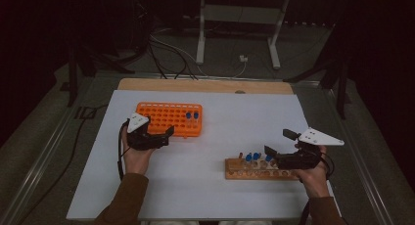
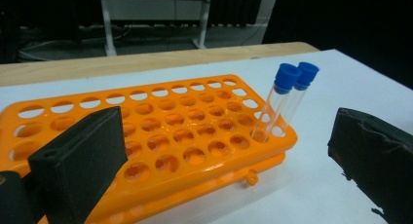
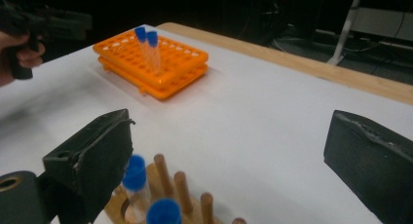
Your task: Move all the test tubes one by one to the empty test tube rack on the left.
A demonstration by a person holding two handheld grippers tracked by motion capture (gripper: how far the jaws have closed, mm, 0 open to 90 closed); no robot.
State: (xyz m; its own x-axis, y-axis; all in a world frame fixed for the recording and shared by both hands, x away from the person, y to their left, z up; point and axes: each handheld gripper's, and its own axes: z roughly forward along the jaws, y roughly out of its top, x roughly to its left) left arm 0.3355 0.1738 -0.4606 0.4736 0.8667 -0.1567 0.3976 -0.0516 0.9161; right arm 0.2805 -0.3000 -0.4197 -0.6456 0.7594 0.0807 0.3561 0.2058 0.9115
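Left gripper (image 1: 169, 135) was open and empty at the front edge of the orange rack (image 1: 169, 118) near the worktop's (image 1: 220, 195) far left. 2 capped tubes (image 2: 285, 100) stood at the rack's right end. Right gripper (image 1: 275, 143) was open and empty over the wooden rack (image 1: 244, 173) near the front right; its tubes (image 3: 134, 185) were partly cut off. No writing was legible.

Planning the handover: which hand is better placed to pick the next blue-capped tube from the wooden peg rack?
Right. The right gripper hangs open directly over the wooden peg rack and its blue-capped tubes; the left gripper is open beside the orange plastic rack.
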